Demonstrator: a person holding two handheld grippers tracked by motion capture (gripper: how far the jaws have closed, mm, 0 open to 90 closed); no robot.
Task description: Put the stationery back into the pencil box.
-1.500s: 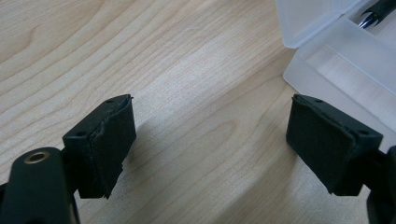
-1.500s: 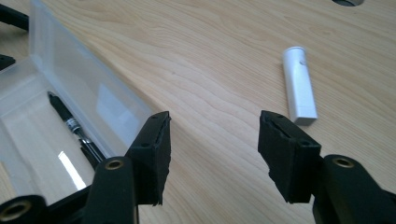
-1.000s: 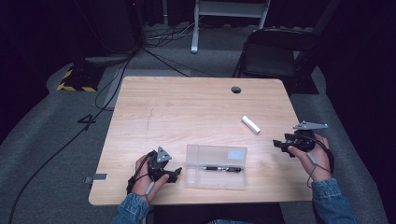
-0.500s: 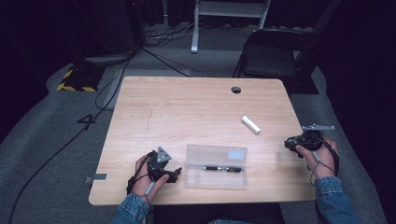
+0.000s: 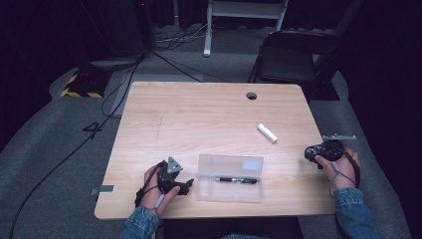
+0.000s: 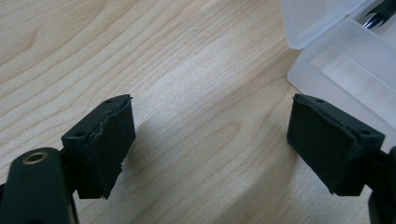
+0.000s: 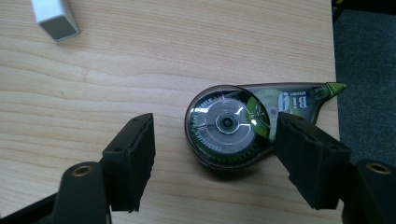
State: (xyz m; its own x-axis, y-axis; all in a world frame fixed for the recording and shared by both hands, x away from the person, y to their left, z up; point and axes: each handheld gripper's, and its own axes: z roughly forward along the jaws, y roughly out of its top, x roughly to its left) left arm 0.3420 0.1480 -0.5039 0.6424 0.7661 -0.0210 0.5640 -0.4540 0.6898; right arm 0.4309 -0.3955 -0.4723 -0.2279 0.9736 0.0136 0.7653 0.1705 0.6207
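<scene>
Your right tongs [image 7: 212, 154] stand apart over the correction tape dispenser [image 7: 243, 123], lower right of centre in the right gripper view, near the desk [image 7: 140, 70] edge. Its long axis runs across the gap, nib toward the upper right. Left tongs [image 6: 210, 140] apart, empty, beside the clear pen case [image 6: 345, 51].

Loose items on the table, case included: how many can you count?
4: clear case near the front edge, pen inside it, white stick right of centre, correction-tape roller at the right edge.
</scene>
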